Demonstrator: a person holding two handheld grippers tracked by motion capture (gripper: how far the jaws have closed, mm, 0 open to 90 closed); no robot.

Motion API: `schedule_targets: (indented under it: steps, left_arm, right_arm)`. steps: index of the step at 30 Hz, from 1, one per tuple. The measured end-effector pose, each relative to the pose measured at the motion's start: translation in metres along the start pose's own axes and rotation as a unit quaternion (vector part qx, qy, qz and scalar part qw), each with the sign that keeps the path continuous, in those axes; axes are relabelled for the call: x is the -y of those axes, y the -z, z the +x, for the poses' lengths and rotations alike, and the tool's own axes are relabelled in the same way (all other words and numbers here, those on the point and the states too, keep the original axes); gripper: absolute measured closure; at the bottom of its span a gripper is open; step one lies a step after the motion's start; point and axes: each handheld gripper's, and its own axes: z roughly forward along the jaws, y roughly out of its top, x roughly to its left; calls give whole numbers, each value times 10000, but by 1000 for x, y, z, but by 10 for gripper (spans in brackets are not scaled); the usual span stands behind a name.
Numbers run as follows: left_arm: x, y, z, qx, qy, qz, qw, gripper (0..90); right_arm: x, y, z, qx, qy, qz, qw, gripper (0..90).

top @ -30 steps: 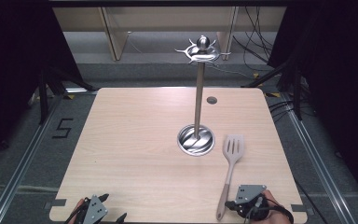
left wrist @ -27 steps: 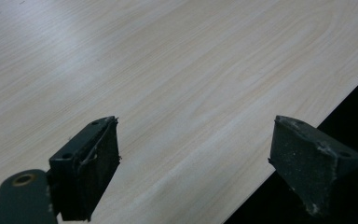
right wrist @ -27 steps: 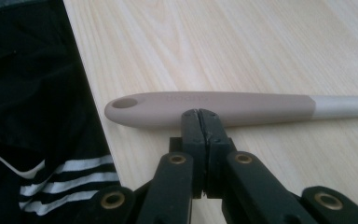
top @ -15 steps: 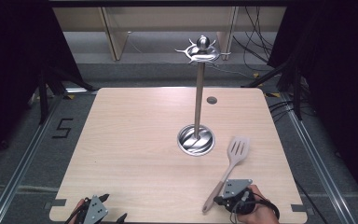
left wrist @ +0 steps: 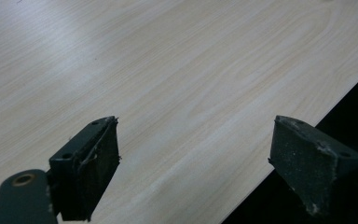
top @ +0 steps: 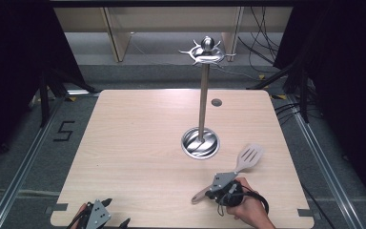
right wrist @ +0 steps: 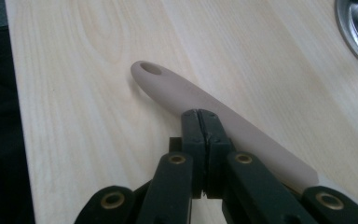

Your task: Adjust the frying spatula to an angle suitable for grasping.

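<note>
Near the table's [top: 138,143] front edge, right of centre in the high view, the right tool [top: 219,187] sits over the handle of a beige slotted spatula [top: 248,157], with the person's hand [top: 248,212] behind it. Its jaws are pressed together, as the right gripper view shows: the two black jaws meet with no gap, their tips lying against the spatula [right wrist: 200,100] handle, which passes under them rather than between them; whether they press on it cannot be told. The handle's rounded end, with its hanging hole, points toward the left table edge in that view. The spatula lies flat and diagonal, blade toward the far right, just beside the round steel base of the rack [top: 201,142], whose post rises upright to a ring of hooks. At the front left corner the left tool [top: 106,220] rests low over the table; its jaws stand spread wide apart, with bare wood [left wrist: 177,84] between them.
</note>
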Motion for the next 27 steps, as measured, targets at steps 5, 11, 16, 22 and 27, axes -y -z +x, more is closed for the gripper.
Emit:
schedule_targets:
  steps: [5, 11, 16, 22, 27]
  left_arm:
    - [1, -2, -3, 1, 270, -139, 9995, 150]
    - [1, 1, 0, -28, 140, -44, 9999, 150]
    - [2, 1, -1, -13, 252, 1, 9997, 150]
    - [2, 1, -2, -65, 288, -29, 9996, 150]
    - [2, 0, 1, -48, 113, 10, 9999, 150]
  right_arm:
    - [-9, -6, -4, -27, -128, 83, 9999, 900]
    - [-13, 7, -13, 3, 6, -214, 9998, 899]
    - [-9, 26, -29, 228, -84, -260, 9994, 892]
    - [-4, 36, -50, 123, -84, -37, 9999, 777]
    - [-3, 33, -61, -91, 425, 406, 9982, 591]
